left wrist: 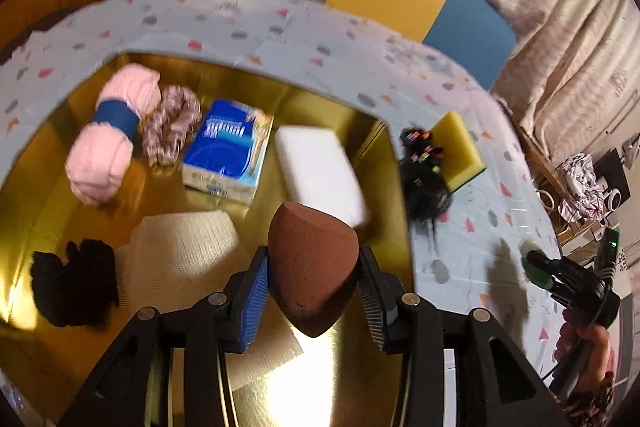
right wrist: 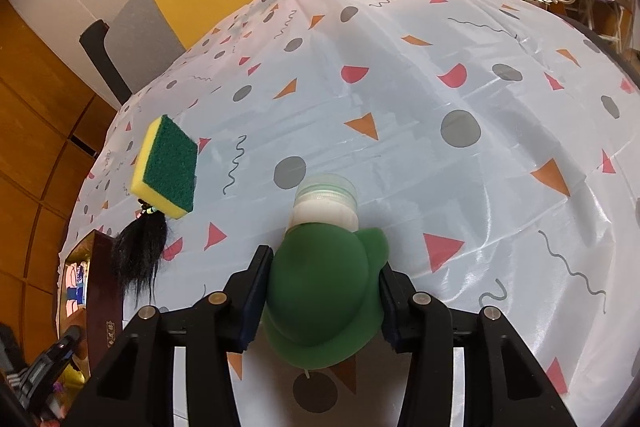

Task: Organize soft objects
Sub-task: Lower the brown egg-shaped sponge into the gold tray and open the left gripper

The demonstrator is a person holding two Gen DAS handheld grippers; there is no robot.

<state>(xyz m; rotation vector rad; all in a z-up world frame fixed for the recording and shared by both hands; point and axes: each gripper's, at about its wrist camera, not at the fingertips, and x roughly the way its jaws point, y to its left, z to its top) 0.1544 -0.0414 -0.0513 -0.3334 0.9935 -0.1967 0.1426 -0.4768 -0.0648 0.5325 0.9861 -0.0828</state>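
Left gripper (left wrist: 314,287): its jaws are pressed against both sides of a brown teardrop makeup sponge (left wrist: 314,267), held above the gold-lined box (left wrist: 360,367).
Right gripper (right wrist: 320,291): closed on a green squeeze bottle (right wrist: 324,303) with a pale cap (right wrist: 326,201), low over the patterned tablecloth (right wrist: 440,87), well right of the box.
Step in hand: judged from the pose, the makeup sponge is about to be dropped into the box, while the green bottle waits its turn.
Box, near end: a cream woven cloth (left wrist: 184,247) lies just left of the held sponge; a black scrunchie (left wrist: 76,283) lies beside the cloth at the box's left wall.
Box, middle: a white foam block (left wrist: 320,171) sits just beyond the sponge, with a blue tissue pack (left wrist: 228,151) to its left.
Box, far end: a pink yarn skein (left wrist: 112,135) with a blue band, and a mottled scrunchie (left wrist: 170,127) touching it.
Outside the box, right of its rim: a black hairpiece (left wrist: 424,179) with coloured clips lies touching a yellow and green scouring sponge (right wrist: 168,167).
Free spot: bare gold floor shows under and in front of the held sponge.
Next move calls for: lowering the sponge onto that bare patch, then opening the jaws; it is light and round, so it may roll.
Left to do: by my reading, the bottle, hairpiece and scouring sponge are not yet in the box.
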